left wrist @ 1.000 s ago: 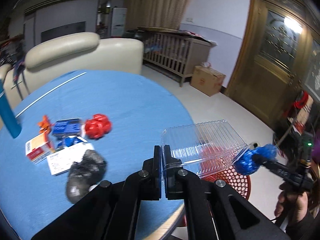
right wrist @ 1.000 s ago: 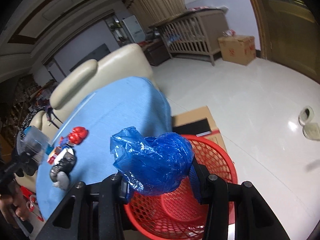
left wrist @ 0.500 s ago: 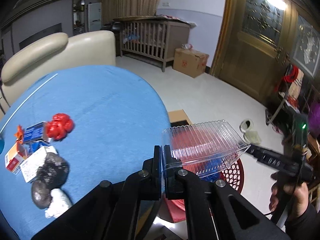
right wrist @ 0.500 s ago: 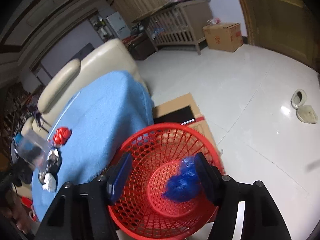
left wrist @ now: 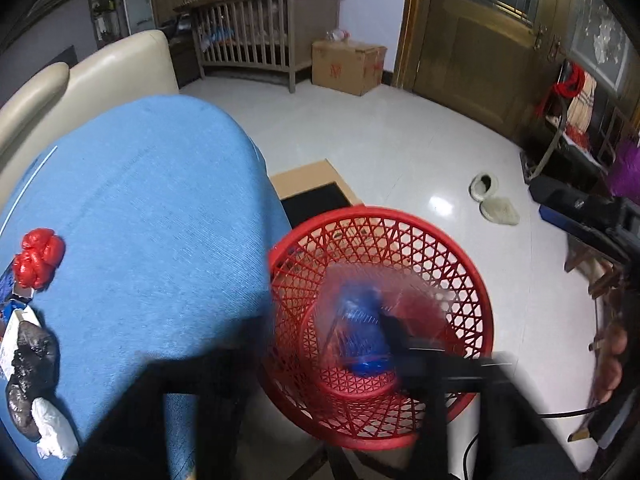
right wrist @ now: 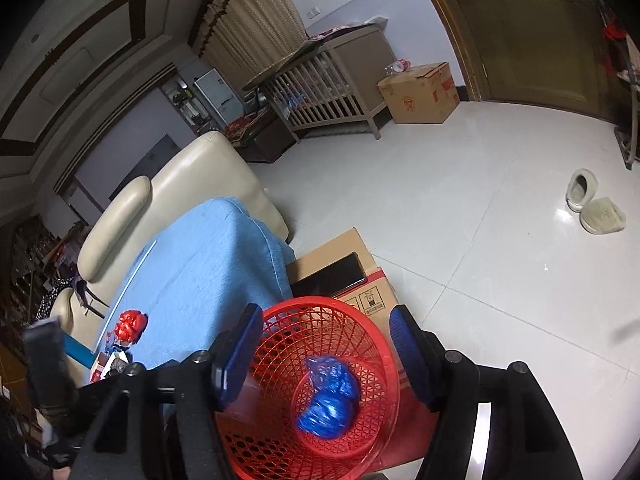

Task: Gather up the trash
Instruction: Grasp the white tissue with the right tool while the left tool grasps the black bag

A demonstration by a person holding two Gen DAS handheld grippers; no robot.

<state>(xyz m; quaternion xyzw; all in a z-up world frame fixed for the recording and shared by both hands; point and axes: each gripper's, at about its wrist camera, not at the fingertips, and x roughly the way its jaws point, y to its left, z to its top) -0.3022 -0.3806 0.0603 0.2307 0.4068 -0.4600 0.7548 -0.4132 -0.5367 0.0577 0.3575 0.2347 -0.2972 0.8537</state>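
Note:
The red mesh basket (left wrist: 472, 280) (right wrist: 320, 305) stands on the floor beside the blue-clothed table (left wrist: 152, 208) (right wrist: 200, 264). A crumpled blue plastic bag (left wrist: 366, 344) (right wrist: 328, 398) lies in its bottom. A clear plastic container (left wrist: 352, 300) shows as a blur over the bag, free of any finger. My left gripper (left wrist: 320, 372) hangs above the basket, blurred, its jaws opening with nothing pressed between them. My right gripper (right wrist: 324, 350) stands open over the basket's rim, empty. A red crumpled wrapper (left wrist: 38, 258) (right wrist: 130, 324), a black bag (left wrist: 32, 360) and a white wad (left wrist: 54, 428) lie on the table.
Under the basket lies flattened cardboard (left wrist: 308, 178) (right wrist: 340, 256). A cream sofa (left wrist: 100, 76) (right wrist: 192, 176) stands behind the table. A cardboard box (left wrist: 346, 66), a crib (left wrist: 260, 28) and slippers (left wrist: 494, 200) (right wrist: 592, 204) are across the tiled floor. A hand (left wrist: 612, 360) holds the right gripper's handle.
The left gripper swung from the table over the basket and let the clear container go. The right gripper dropped the blue bag into the basket and shifted sideways.

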